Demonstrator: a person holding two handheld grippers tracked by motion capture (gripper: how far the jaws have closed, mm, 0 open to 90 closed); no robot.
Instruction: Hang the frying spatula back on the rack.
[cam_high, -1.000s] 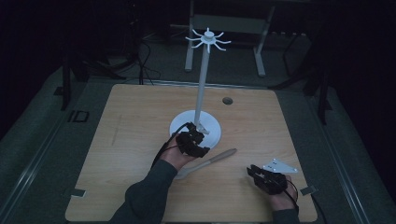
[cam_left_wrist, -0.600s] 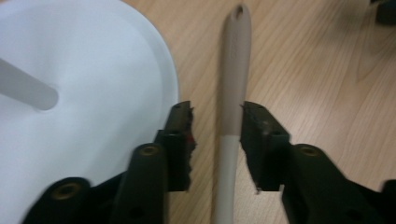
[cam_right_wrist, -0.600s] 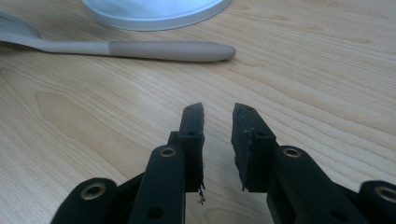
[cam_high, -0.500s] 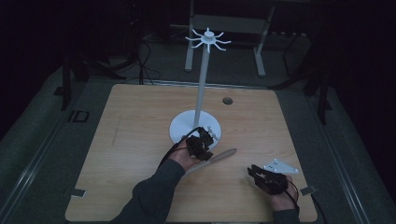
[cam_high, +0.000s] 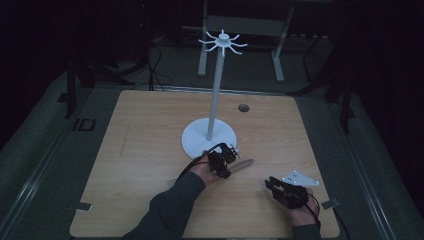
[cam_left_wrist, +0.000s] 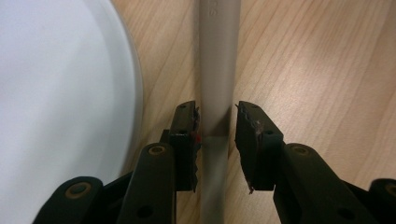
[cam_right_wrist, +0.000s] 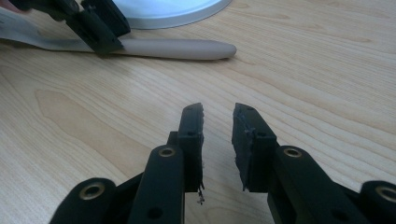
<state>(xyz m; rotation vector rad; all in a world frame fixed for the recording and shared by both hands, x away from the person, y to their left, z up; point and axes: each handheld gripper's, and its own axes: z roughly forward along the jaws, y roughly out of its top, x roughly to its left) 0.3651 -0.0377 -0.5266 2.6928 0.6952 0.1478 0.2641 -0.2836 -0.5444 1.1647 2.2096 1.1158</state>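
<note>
Left gripper view: fingers (cam_left_wrist: 186, 135) straddle utensil handle (cam_left_wrist: 216, 84).

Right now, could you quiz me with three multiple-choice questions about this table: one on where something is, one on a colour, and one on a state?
1. Where is the long beige utensil?
A. On the stand's round base
B. Flat on the light wooden table, between the jaws of the left gripper
C. Hanging from the top hooks

2. What colour is the tall pole stand with a round base?
A. Red
B. Green
C. White

3. How are the jaws of the right gripper set?
A. Apart, with nothing between them
B. Clamped on the pole
C. Shut on the utensil

Answers:
1 B: the left gripper view shows the handle between its jaws, which have just been closing around it.
2 C: pole, base and hooks all look white.
3 A: only bare wood shows through the gap.
</note>
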